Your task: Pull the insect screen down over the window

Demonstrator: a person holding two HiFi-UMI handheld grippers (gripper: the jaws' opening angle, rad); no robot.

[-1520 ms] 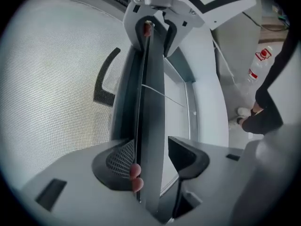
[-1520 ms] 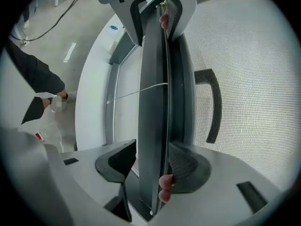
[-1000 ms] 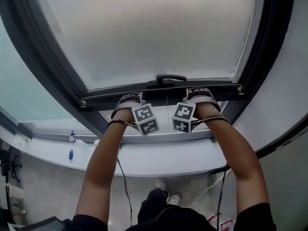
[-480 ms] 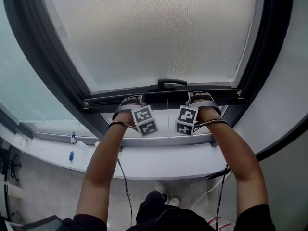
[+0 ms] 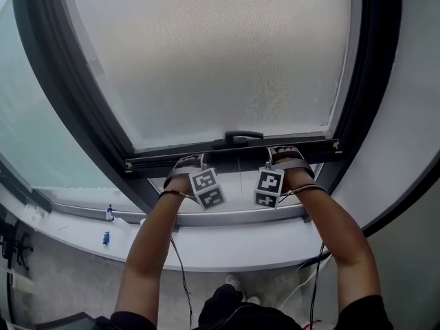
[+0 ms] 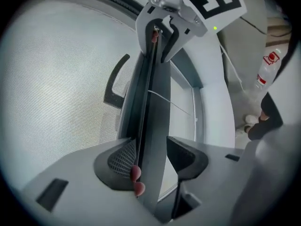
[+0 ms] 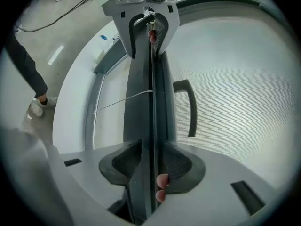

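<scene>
Clamped on the bar [image 6: 153, 102] with the left gripper [image 6: 153, 161], jaws just closed in and pinching both its faces. Likewise with the right gripper [image 7: 153, 166]: just closed, pads pressed on the bar edge-on. Held side by side, one either side of the handle [image 5: 237, 137] and just below it. Beyond, stretched from the bar up across most of the frame [image 5: 69, 102]: the screen [image 5: 220, 53]. Left uncovered between bar and sill [image 5: 227, 243]: a narrow strip of window.

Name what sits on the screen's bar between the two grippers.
The black pull handle, seen in the head view, on the bottom bar between left gripper and right gripper; both jaws have just been closing on that bar.
</scene>
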